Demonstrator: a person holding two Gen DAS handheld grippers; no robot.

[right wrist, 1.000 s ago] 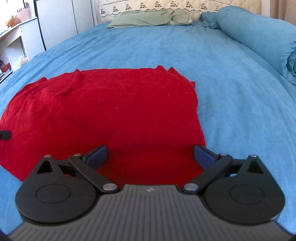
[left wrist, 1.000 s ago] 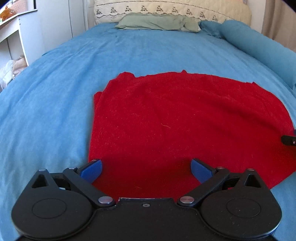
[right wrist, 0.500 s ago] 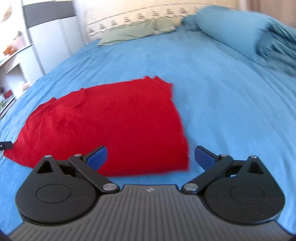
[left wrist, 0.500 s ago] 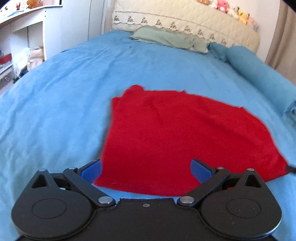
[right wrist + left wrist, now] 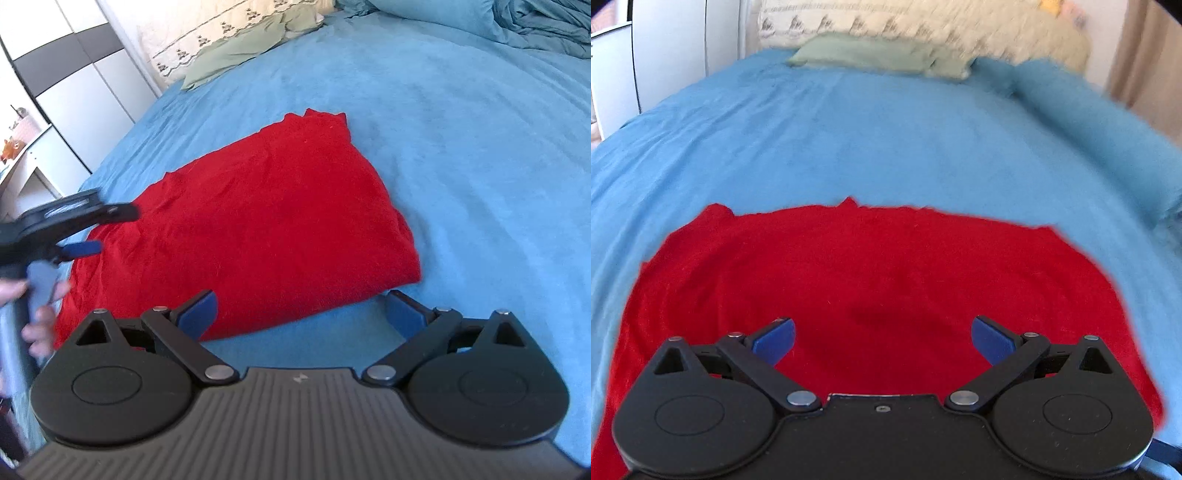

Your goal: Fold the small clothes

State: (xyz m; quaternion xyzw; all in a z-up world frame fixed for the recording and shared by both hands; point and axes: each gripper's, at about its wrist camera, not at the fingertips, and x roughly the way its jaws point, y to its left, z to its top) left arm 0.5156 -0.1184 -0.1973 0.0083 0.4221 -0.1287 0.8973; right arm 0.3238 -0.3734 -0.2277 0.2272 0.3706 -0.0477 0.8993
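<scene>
Compared with half a second ago, both claws are sitting differently against the folded red knitted garment (image 5: pixel 871 280): the left claw (image 5: pixel 882 338) is now hanging right over the cloth, which is filling the lower half of its view, while the right claw (image 5: pixel 301 312) is now standing back at the garment's near right corner and is tilting, so that the person's hand (image 5: pixel 35 314) gripping the other black tool's handle is coming into sight at the garment's left edge. Both claws are standing wide open with nothing between their blue pads (image 5: pixel 774 339). The garment is lying flat on the blue bedspread (image 5: pixel 480 155), folded into a thick, roughly rectangular wad with a doubled right edge and a small bump of fabric at its far corner. Beyond the garment a flat green pillow (image 5: pixel 879 55) is lying against a cream embroidered headboard cover (image 5: pixel 207 35). No readable writing is showing anywhere; the left view is blurring.
</scene>
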